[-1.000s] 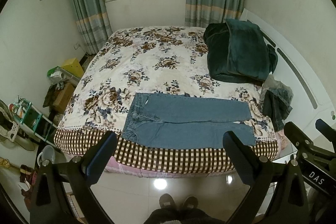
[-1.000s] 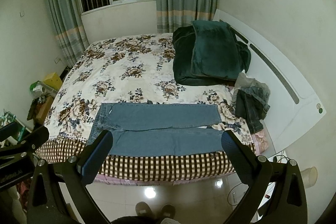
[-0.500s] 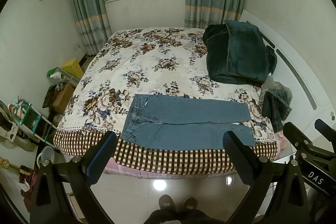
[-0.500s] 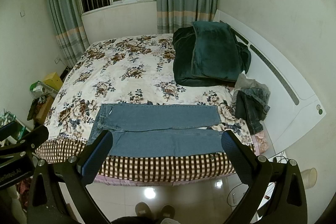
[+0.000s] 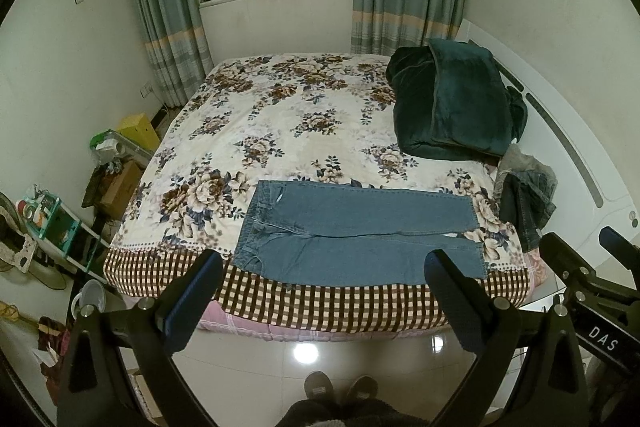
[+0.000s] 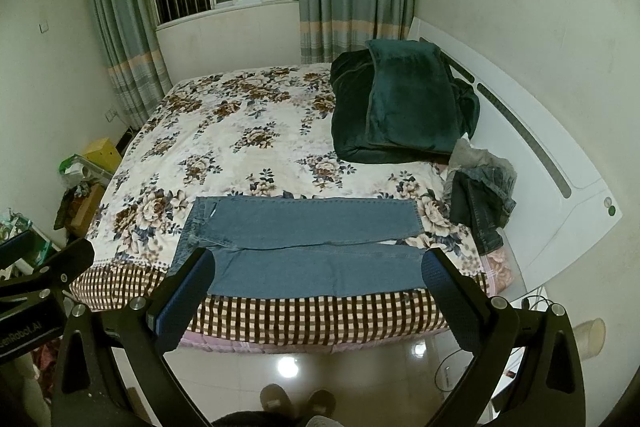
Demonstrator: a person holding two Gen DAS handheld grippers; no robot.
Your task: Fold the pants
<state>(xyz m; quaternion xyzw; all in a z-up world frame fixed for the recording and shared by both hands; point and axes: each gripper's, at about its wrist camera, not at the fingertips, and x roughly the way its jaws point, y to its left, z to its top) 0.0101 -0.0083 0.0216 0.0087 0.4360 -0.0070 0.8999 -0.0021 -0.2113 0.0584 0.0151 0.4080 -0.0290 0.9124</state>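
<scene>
Blue jeans (image 5: 356, 231) lie flat along the near edge of the floral bed (image 5: 280, 131), waistband to the left, both legs stretched to the right. They also show in the right wrist view (image 6: 308, 247). My left gripper (image 5: 324, 267) is open and empty, held back from the bed above the floor. My right gripper (image 6: 318, 267) is open and empty too, level with the bed's edge. Neither touches the jeans.
A folded dark green blanket (image 5: 452, 103) lies at the bed's far right. A heap of dark clothes (image 5: 524, 199) sits by the white headboard (image 5: 580, 163). Boxes and clutter (image 5: 120, 155) line the left wall. Tiled floor (image 5: 304, 355) and my slippers lie below.
Both views have crept slightly nearer the bed. The jeans lie as before and both grippers stay open.
</scene>
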